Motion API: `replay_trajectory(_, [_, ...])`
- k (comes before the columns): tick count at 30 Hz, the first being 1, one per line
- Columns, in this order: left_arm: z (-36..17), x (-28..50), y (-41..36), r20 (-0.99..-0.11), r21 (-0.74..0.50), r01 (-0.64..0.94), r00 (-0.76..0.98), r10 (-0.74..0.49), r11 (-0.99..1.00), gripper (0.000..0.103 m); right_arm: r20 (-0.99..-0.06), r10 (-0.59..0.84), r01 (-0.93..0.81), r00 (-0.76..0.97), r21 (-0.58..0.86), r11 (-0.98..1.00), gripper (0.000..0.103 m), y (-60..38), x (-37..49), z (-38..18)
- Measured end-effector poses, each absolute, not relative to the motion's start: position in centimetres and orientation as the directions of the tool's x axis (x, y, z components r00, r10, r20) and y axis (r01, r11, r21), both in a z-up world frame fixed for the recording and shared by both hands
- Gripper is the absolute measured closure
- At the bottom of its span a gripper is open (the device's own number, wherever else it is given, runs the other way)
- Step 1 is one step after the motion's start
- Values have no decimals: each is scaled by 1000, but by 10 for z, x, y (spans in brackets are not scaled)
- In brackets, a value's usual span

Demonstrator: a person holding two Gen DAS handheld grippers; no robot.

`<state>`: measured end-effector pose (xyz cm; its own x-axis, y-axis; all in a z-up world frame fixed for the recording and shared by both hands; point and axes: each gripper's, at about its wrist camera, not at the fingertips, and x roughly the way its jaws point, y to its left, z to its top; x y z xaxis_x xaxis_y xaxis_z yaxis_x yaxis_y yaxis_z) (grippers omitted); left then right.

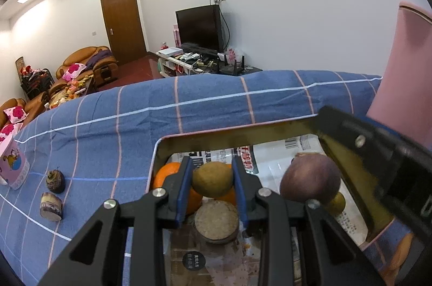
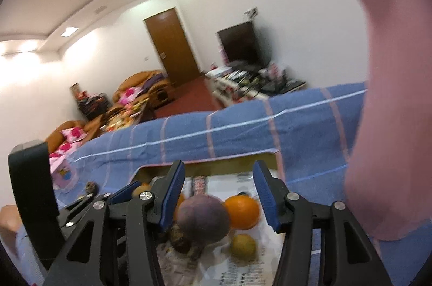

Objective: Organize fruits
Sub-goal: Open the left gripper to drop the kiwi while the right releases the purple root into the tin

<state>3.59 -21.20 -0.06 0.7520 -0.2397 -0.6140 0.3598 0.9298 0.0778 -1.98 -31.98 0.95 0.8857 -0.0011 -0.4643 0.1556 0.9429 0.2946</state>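
My left gripper [image 1: 212, 170] is shut on a small yellow-brown round fruit [image 1: 212, 179], held over the left part of a newspaper-lined tray [image 1: 162, 148]. Under it lie oranges [image 1: 166, 174] and a flat brown disc-shaped piece [image 1: 216, 221]. A purple round fruit [image 2: 202, 217] sits in the tray between the pads of my right gripper [image 2: 218, 170]. It lies close to the left pad, and a clear gap shows on the right-pad side, so this gripper is open. An orange [image 2: 242, 211] and a yellow fruit [image 2: 243, 245] lie beside it.
On the blue checked cloth [image 1: 135, 124] left of the tray stand a dark stemmed fruit [image 1: 56, 180], a cut brown piece [image 1: 51, 206] and a pink carton [image 1: 13, 167]. A pink chair back [image 1: 405, 56] rises at the right, near the tray's far corner.
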Motion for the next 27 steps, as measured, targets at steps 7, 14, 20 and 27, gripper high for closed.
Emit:
replay_trajectory(7, [2, 31, -217, -589, 125, 324, 785, -193, 938, 30, -442, -114, 256, 890, 276, 926, 41, -326, -25, 13])
replay_trajectory(14, [11, 17, -212, -507, 140, 292, 842, -185, 946, 0, -437, -180, 298, 881, 217, 930, 31, -319, -31, 17])
replay_trajectory(20, [16, 10, -206, -456, 142, 264, 873, -174, 954, 0, -380, -252, 341, 890, 189, 921, 31, -321, -46, 21])
replay_trajectory(27, [17, 5, -205, -427, 171, 236, 893, -144, 957, 0, -341, -294, 351, 893, 117, 929, 24, -312, -52, 23])
